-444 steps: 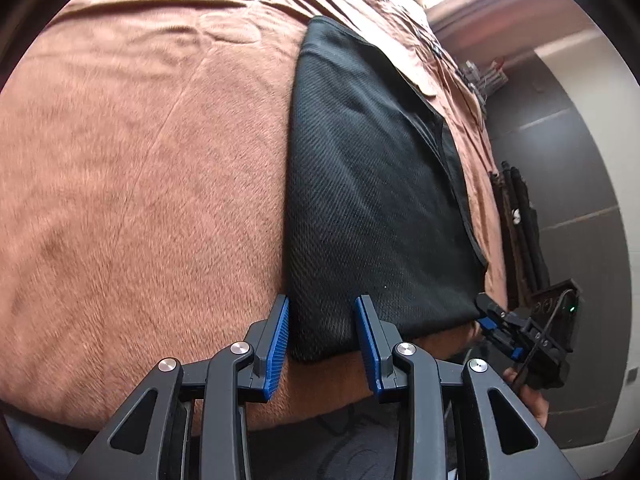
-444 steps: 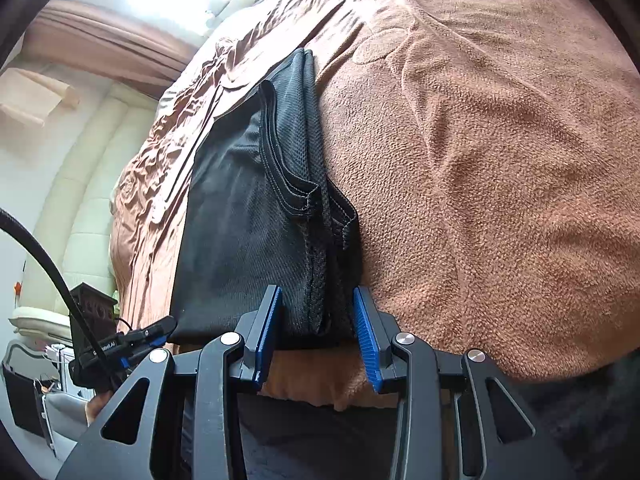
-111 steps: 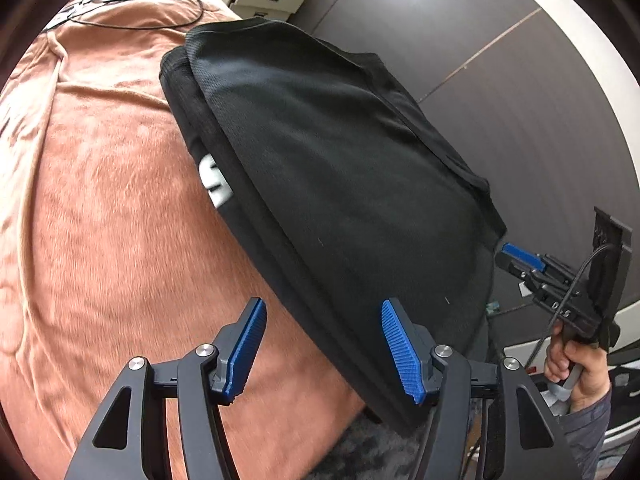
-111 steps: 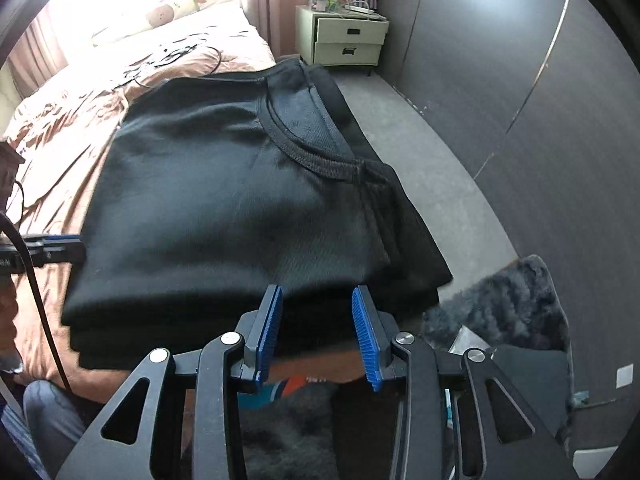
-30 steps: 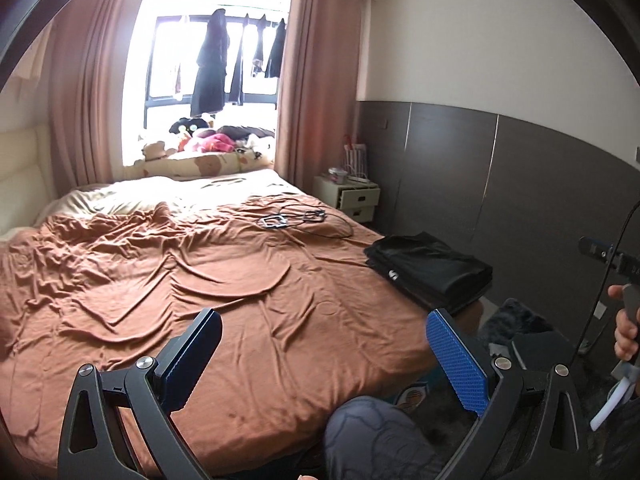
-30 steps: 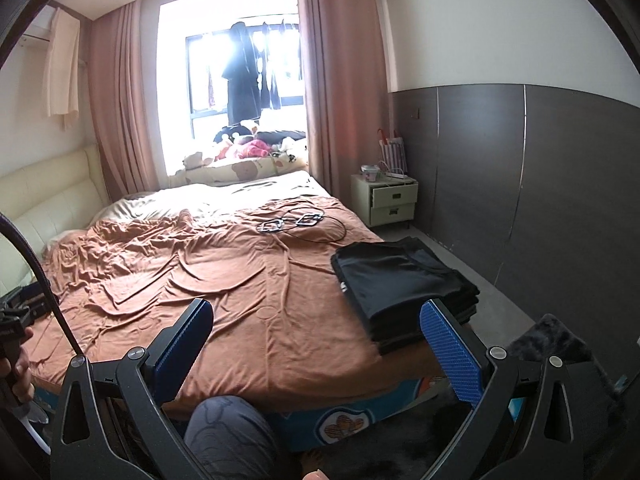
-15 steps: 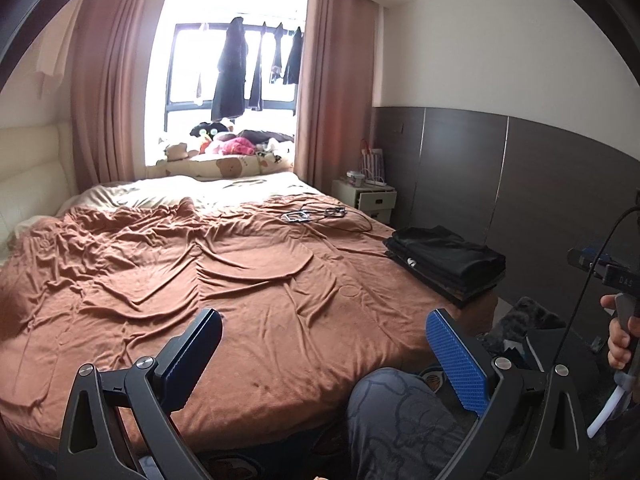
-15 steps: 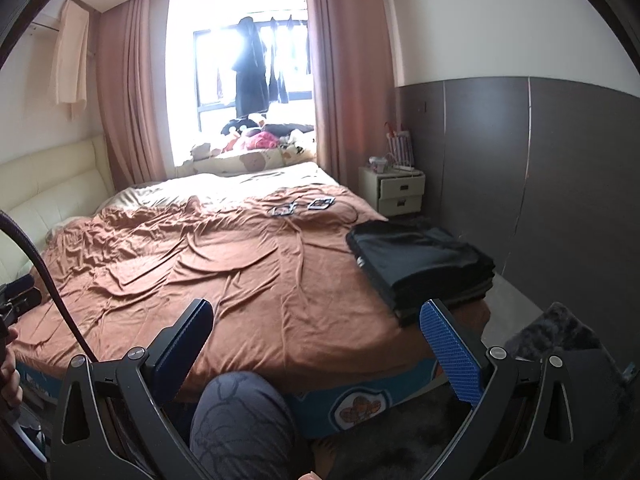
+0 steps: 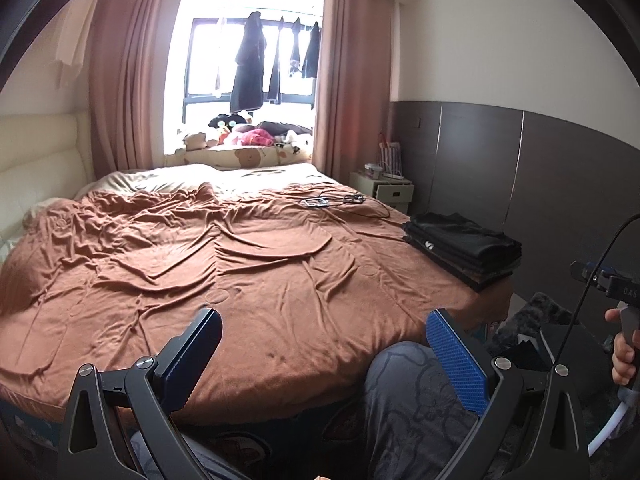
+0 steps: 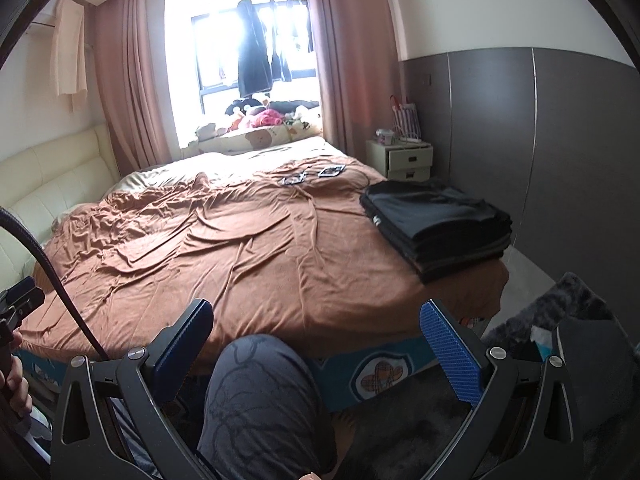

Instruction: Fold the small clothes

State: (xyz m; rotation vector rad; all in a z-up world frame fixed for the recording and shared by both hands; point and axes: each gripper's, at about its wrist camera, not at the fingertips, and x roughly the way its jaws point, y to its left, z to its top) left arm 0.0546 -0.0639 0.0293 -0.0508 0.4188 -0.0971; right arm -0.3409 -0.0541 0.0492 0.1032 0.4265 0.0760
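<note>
Both tongs spread wide and empty, held back from the foot of the bed [image 10: 248, 240]. Pile of folded black clothes [image 10: 440, 220] ahead and to the right of the right tongs [image 10: 316, 340], on the bed's far right corner, well apart from either pair. From the left tongs [image 9: 324, 352], same pile [image 9: 464, 246] farther off to the right, past a bent knee [image 9: 416, 384]. Right tongs clearly nearer. Long side of the pile running away from the tongs, roughly along the bed's right edge, folded edges facing left toward the bare brown blanket. No loose garment visible on the bed, so probably between pieces or finished. Any next reach likely best led by the right side.
</note>
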